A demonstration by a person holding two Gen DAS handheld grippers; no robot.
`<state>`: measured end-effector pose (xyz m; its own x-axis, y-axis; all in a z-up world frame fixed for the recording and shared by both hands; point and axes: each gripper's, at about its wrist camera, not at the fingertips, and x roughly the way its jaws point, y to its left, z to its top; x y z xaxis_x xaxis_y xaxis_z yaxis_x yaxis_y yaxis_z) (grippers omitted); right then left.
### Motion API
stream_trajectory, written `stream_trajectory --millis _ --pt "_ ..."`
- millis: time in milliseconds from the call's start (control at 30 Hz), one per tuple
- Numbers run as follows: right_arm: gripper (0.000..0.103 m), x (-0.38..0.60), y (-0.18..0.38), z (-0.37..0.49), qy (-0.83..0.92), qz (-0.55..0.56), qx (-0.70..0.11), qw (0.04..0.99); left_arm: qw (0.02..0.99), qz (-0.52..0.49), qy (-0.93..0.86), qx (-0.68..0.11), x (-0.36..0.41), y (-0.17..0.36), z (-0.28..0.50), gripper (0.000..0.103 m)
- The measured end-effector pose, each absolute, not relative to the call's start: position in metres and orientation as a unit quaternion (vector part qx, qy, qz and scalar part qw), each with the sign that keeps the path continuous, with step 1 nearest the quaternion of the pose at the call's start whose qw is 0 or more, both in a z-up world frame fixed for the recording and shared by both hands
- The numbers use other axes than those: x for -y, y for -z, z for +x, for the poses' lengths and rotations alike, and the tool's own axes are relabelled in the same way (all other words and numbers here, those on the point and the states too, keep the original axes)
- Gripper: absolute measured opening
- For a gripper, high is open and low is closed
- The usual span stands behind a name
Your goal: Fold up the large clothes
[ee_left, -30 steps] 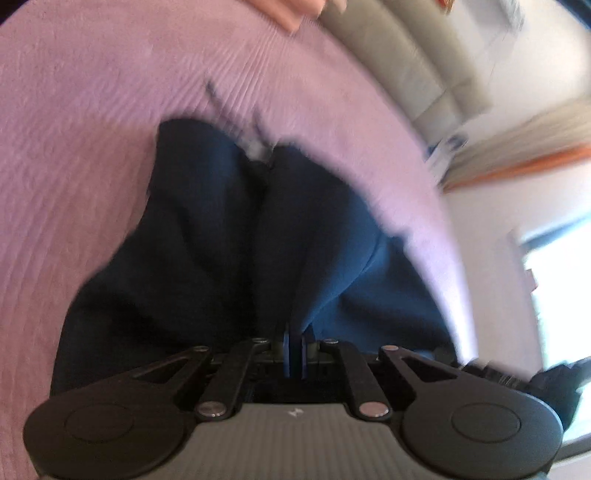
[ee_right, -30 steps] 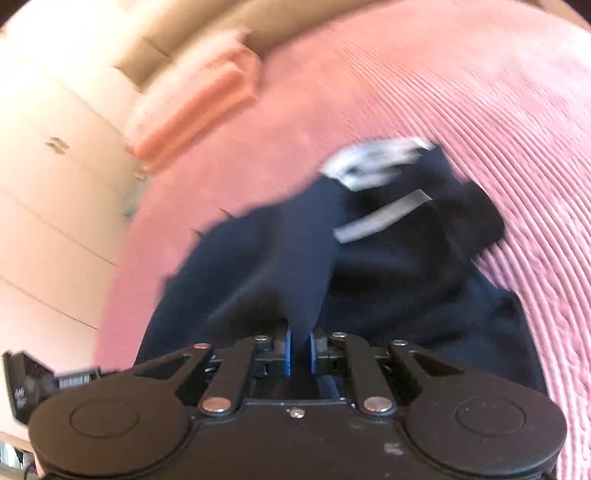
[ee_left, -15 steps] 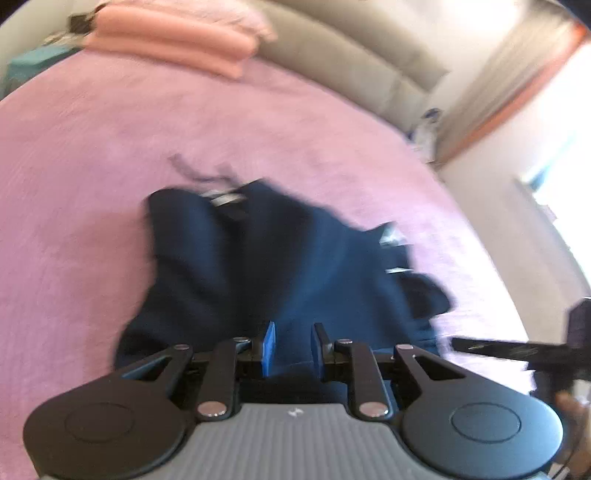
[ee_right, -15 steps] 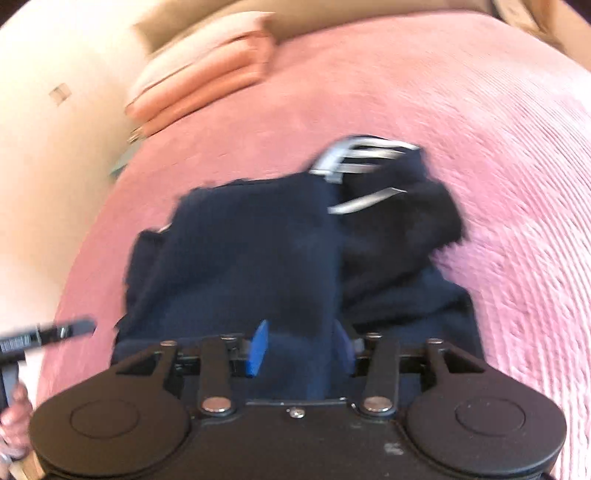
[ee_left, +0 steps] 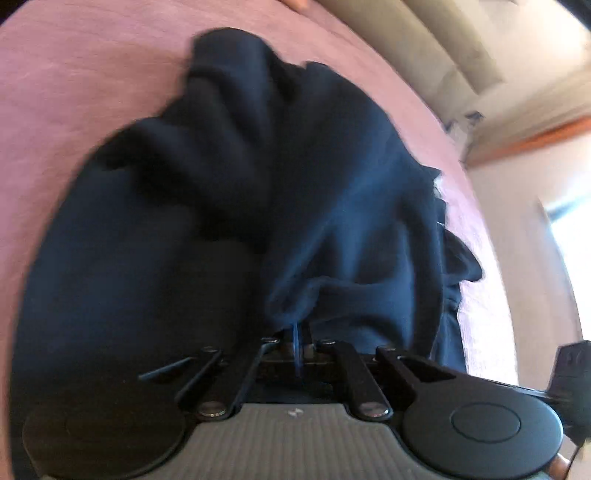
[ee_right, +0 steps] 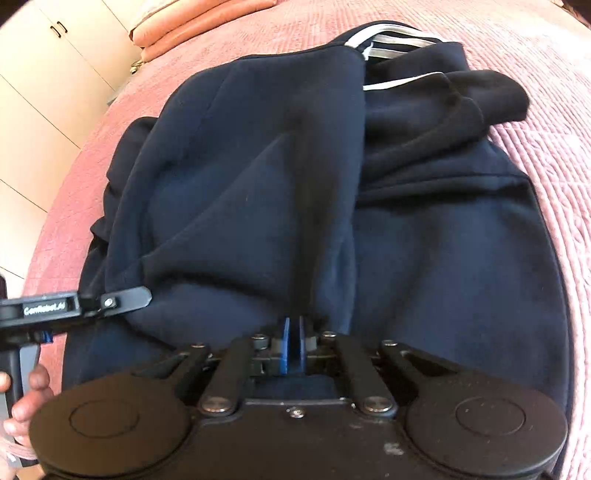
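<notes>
A large navy sweatshirt (ee_right: 424, 236) with white stripes near its far end lies rumpled on a pink bedspread (ee_right: 554, 155); it also fills the left wrist view (ee_left: 221, 206). My left gripper (ee_left: 297, 341) is shut on a bunched fold of the navy fabric. My right gripper (ee_right: 292, 341) has its blue pads close together with navy fabric between them, at the near edge of the garment. The left gripper's body (ee_right: 74, 306) shows at the left of the right wrist view, held by a hand.
Stacked pink pillows (ee_right: 192, 26) lie at the head of the bed. A beige headboard (ee_left: 424, 51) and white cupboard doors (ee_right: 48, 81) border the bed. The pink bedspread (ee_left: 74, 81) surrounds the garment on all sides.
Half a second ago both grippers were open over the sweatshirt. Now both have closed on folds of its near edge and sit closer to the fabric.
</notes>
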<state>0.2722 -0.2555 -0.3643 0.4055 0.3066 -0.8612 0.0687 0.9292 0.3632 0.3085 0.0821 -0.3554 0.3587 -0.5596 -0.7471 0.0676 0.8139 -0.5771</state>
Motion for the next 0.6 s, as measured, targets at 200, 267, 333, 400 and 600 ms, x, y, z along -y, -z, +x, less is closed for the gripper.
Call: stream_trajectory --millis 200,267,333,400,600 --pt "0.02 0.255 0.329 0.271 -0.093 0.16 -0.5 0.846 0.805 -0.244 0.214 -0.496 -0.084 0.314 0.296 0.01" --pt "0.02 0.25 0.32 0.278 -0.095 0.156 -0.473 0.862 0.82 -0.241 0.203 -0.478 -0.075 0.304 0.301 0.015" --pt "0.02 0.251 0.317 0.282 -0.091 0.175 -0.464 0.863 0.831 -0.238 0.161 -0.477 -0.064 0.308 0.315 0.014" --pt "0.021 0.252 0.334 0.293 -0.062 0.188 -0.489 0.85 0.826 -0.252 0.137 -0.485 -0.062 0.323 0.323 0.012" --pt "0.013 0.267 0.352 0.264 -0.057 0.197 -0.508 0.836 0.825 -0.237 0.13 -0.496 -0.083 0.33 0.292 0.007"
